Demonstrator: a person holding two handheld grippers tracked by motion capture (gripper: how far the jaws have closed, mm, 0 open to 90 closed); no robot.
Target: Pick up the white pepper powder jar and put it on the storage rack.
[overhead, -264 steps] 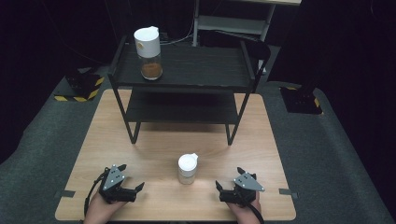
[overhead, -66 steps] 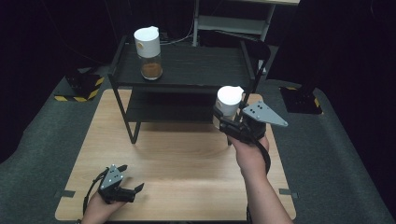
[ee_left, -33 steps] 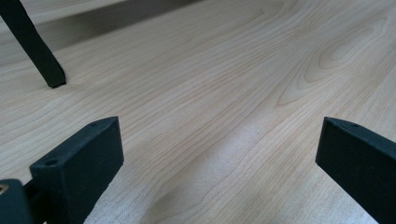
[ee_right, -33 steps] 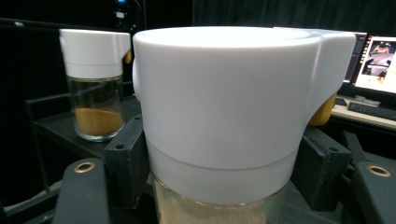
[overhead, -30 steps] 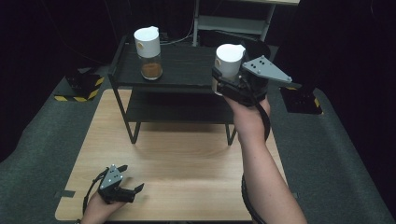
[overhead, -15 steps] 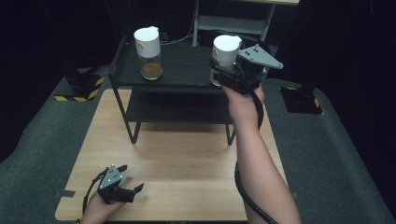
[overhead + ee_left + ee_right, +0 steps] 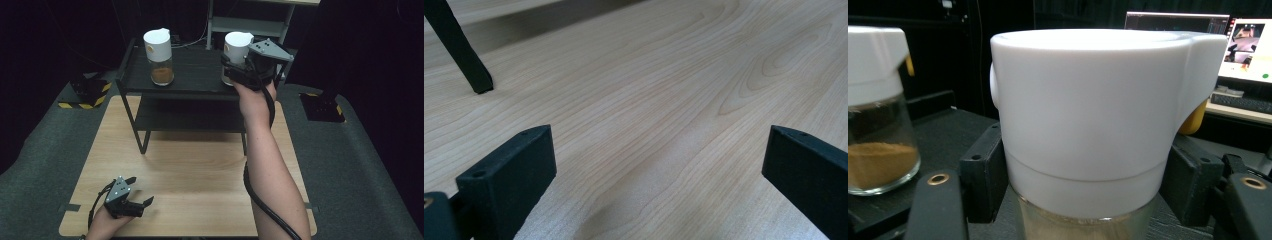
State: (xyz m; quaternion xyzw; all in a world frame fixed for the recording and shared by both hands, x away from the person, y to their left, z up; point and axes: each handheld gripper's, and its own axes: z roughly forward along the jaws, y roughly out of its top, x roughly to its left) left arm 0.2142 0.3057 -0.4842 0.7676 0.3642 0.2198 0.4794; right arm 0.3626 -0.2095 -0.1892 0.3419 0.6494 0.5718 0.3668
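Two white-lidded glass spice jars are showing in all. One spice jar (image 7: pixel 236 56) is sitting clamped between the fingers of the right gripper (image 7: pixel 239 70), just below its white lid, over the right part of the black shelf rack's (image 7: pixel 195 75) top shelf; whether its base is touching the shelf I cannot tell. The second spice jar (image 7: pixel 159 57), holding brown powder, is standing upright well apart on the left part of that shelf, leaving open shelf between them. The rack is occupying the far half of the wooden worktop (image 7: pixel 190 175). The left gripper (image 7: pixel 134 205) is resting near the worktop's near left corner, fingers spread wide and holding nothing.
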